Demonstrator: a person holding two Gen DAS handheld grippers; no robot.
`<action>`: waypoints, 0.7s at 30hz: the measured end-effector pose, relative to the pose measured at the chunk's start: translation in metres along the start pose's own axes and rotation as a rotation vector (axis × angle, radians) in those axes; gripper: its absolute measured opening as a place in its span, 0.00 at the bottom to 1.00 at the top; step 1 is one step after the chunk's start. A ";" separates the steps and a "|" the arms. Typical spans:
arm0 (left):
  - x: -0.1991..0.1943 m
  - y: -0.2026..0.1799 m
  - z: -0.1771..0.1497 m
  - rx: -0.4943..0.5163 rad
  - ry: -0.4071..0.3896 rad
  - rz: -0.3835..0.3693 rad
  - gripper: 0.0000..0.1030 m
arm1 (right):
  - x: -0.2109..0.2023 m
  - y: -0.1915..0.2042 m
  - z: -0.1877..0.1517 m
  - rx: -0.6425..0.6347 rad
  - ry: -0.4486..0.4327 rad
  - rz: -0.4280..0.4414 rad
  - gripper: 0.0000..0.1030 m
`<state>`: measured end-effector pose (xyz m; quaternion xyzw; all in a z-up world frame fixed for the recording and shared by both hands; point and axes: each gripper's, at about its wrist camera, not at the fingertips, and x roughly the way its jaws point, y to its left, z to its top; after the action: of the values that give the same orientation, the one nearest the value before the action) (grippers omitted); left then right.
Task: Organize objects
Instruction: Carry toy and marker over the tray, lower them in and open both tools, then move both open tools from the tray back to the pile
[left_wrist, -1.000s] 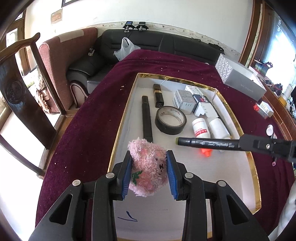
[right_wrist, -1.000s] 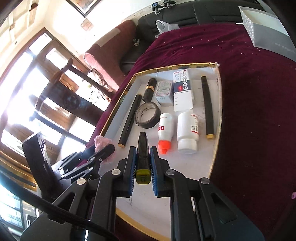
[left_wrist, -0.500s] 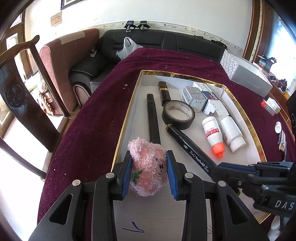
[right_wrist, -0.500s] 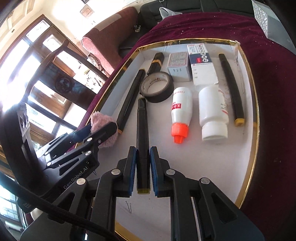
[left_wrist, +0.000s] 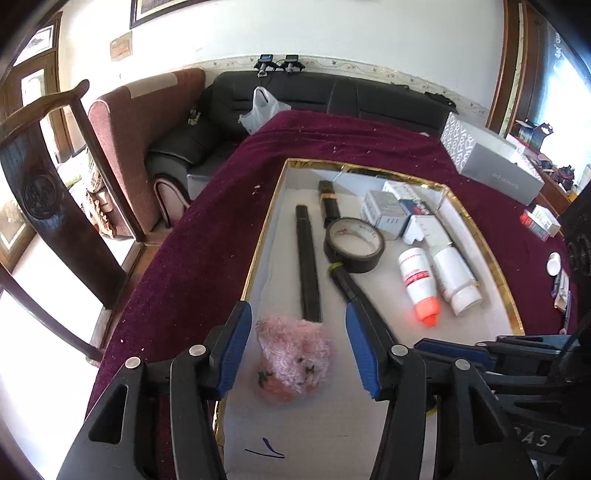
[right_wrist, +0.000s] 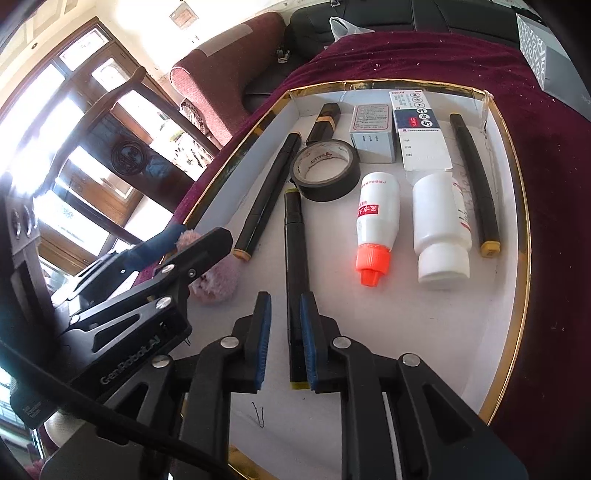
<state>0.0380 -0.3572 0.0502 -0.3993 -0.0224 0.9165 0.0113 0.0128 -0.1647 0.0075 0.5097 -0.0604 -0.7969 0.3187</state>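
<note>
Maroon-clothed worktop (left_wrist: 207, 236) bore gold-rimmed tray (left_wrist: 258, 254). Left hand-held gripper (left_wrist: 297, 349), marked "GenRobot.AI", jaws opening, straddled pink plush toy (left_wrist: 293, 363) lying loose. Right hand-held gripper (right_wrist: 282, 341), slightly parted, flanked black marker (right_wrist: 295, 266).

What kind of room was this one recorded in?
Most likely a home living room: a black leather sofa, a carved wooden chair and a table under a maroon cloth.

So the counter (left_wrist: 207, 236) has a dark maroon velvety cloth, speckled with pale crumbs. Sitting right on it: a shallow white tray with a gold rim (left_wrist: 258, 254), a grey patterned box (left_wrist: 491, 162) at the far right corner, and small bits near the right edge.
</note>
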 end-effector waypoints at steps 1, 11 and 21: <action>-0.003 -0.001 0.001 0.002 -0.008 0.014 0.49 | -0.001 0.001 -0.001 -0.004 -0.005 0.003 0.18; -0.050 -0.008 0.009 -0.006 -0.120 0.117 0.54 | -0.035 0.004 -0.007 -0.038 -0.097 -0.021 0.42; -0.104 -0.046 0.013 0.051 -0.260 0.150 0.58 | -0.092 -0.001 -0.021 -0.064 -0.262 -0.099 0.55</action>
<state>0.0992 -0.3154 0.1376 -0.2776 0.0294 0.9589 -0.0503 0.0554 -0.1070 0.0683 0.3934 -0.0509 -0.8727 0.2846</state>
